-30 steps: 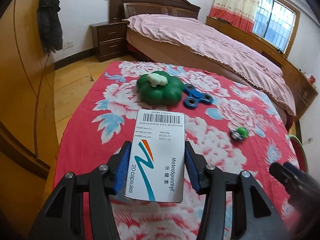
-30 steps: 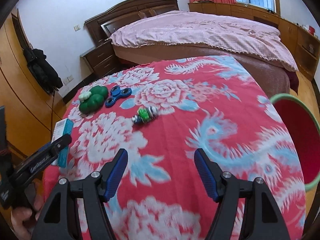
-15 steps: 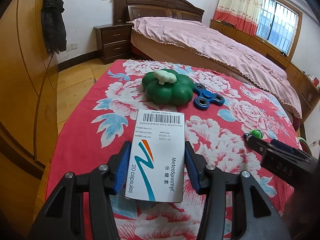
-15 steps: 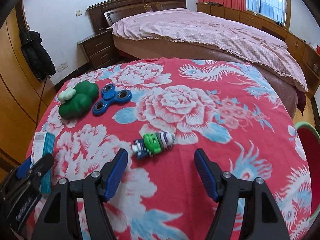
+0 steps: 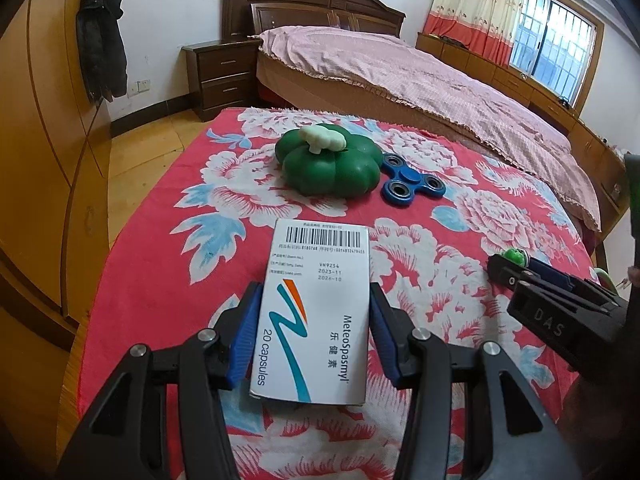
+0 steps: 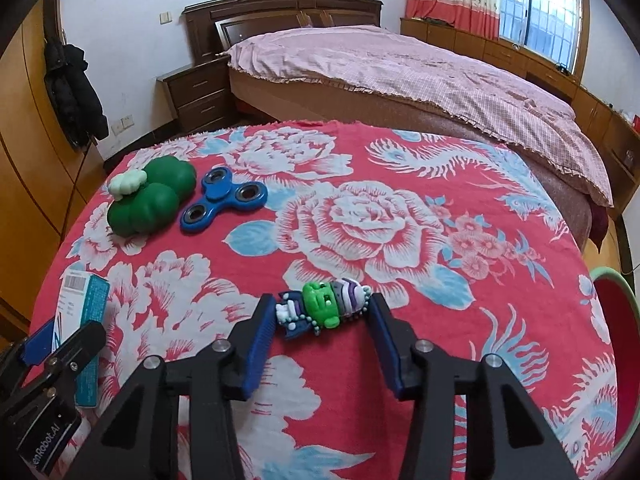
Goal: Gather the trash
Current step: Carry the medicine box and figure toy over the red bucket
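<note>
- Bedroom setting: a red floral tablecloth (image 6: 400, 184) covers the table, with a pink-covered bed (image 6: 400, 68) behind at 12 o'clock.
- Left gripper (image 5: 314, 334) is clamped on a white medicine box (image 5: 316, 312) printed "MeteoSpasmyl", "20 capsules", with a barcode.
- Right gripper (image 6: 322, 334), marked "DAS" in the left view, is parted wide, its fingers flanking a green toy figure (image 6: 324, 306) on the cloth, not visibly pressing it.
- At 10 o'clock in the right view lie a green pumpkin-shaped toy (image 6: 150, 198) and blue fidget spinner (image 6: 222, 200).
- Red bin (image 6: 618, 344) sits at 3 o'clock.

wooden bed (image 6: 360, 60), barred window (image 5: 556, 40)
</note>
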Demonstrator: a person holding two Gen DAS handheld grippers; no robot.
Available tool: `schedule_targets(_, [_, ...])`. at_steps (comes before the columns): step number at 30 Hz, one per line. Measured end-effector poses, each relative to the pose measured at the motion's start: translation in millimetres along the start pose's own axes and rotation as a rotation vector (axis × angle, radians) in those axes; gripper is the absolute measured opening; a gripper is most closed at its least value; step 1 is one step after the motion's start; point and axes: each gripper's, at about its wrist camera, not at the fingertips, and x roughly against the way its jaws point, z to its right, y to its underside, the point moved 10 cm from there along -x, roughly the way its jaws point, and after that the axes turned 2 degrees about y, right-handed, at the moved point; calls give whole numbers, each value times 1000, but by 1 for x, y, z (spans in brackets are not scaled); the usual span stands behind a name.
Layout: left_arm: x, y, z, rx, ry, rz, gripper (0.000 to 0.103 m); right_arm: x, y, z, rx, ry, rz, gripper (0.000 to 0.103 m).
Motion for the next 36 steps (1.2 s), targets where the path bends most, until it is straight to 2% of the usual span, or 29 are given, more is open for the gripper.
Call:
schedule_targets(9, [1,0,-1,9,4,3,52,32,21,20,-87,-62,-15,50])
schedule_targets(18, [12,1,14,-19,26,8,52,83,47,77,-217,-47,14,50])
schedule_targets(30, [62,0,89,-121,158,31,52,139,75,159,-375,9,90,50])
schedule_targets(36, [76,9,137,-157,258,-9,52,157,87,198,-446,32,127,50])
